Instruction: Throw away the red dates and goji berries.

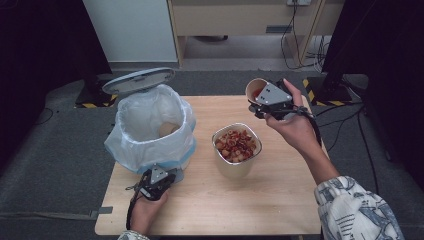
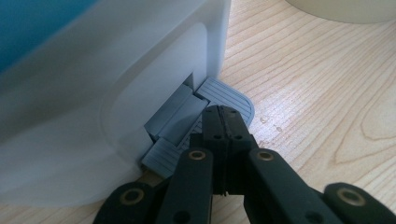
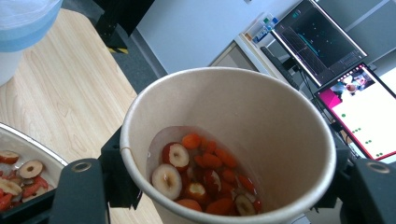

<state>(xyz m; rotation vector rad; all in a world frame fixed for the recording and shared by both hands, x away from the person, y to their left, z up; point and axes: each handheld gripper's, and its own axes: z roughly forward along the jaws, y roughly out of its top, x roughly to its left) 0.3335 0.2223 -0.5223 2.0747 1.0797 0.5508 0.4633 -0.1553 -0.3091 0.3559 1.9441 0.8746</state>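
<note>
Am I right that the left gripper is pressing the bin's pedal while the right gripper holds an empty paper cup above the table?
Not quite: the paper cup is not empty. The right gripper view shows red and orange fruit slices in its bottom. The rest stands: the left gripper presses the bin's pedal, and the right gripper holds the cup.

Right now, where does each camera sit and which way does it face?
High view: above the person's side, facing down on the table; forearms, both grippers show.
Left gripper view: on the left gripper, facing the bin pedal; shut jaws.
Right gripper view: on the right gripper, looking into the paper cup.
Shared: high and right gripper views show the bowl.
</note>
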